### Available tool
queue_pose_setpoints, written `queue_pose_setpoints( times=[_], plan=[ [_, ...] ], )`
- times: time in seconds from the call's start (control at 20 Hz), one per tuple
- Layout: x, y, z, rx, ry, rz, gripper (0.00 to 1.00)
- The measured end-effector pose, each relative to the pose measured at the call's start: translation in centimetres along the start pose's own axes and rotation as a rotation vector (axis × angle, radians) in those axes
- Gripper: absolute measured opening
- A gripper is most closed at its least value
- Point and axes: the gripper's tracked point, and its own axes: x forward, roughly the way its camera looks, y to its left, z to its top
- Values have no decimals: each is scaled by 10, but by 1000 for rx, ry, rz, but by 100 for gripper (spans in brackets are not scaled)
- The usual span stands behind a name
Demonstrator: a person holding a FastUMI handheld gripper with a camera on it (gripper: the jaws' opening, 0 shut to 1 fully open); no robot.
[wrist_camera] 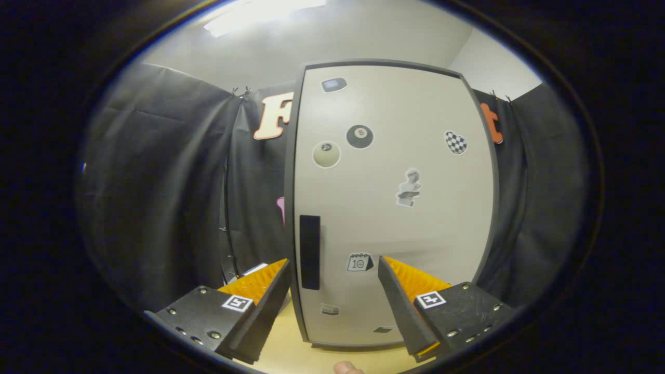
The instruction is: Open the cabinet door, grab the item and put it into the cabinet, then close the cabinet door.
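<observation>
Gripper view: your gripper (334, 267) is spread wide, holding nothing. The cabinet door (395, 208) is shut, dead ahead at 12 o'clock. Its upright handle (310, 252) runs vertically, just ahead near the left finger, around 11 o'clock.

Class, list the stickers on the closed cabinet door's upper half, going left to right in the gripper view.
Pale round ball sticker → black eight-ball sticker → grey statue-bust sticker → black-and-white checkered heart sticker. The open claw hangs before the beige cabinet door.
</observation>
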Motion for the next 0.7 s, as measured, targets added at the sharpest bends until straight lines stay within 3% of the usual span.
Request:
queue_pose_setpoints(
  times=[0.25,0.7],
  plan=[
    [24,24,-11,-11,24,0,98],
    [79,20,-16,-28,3,-83,98]
  ],
)
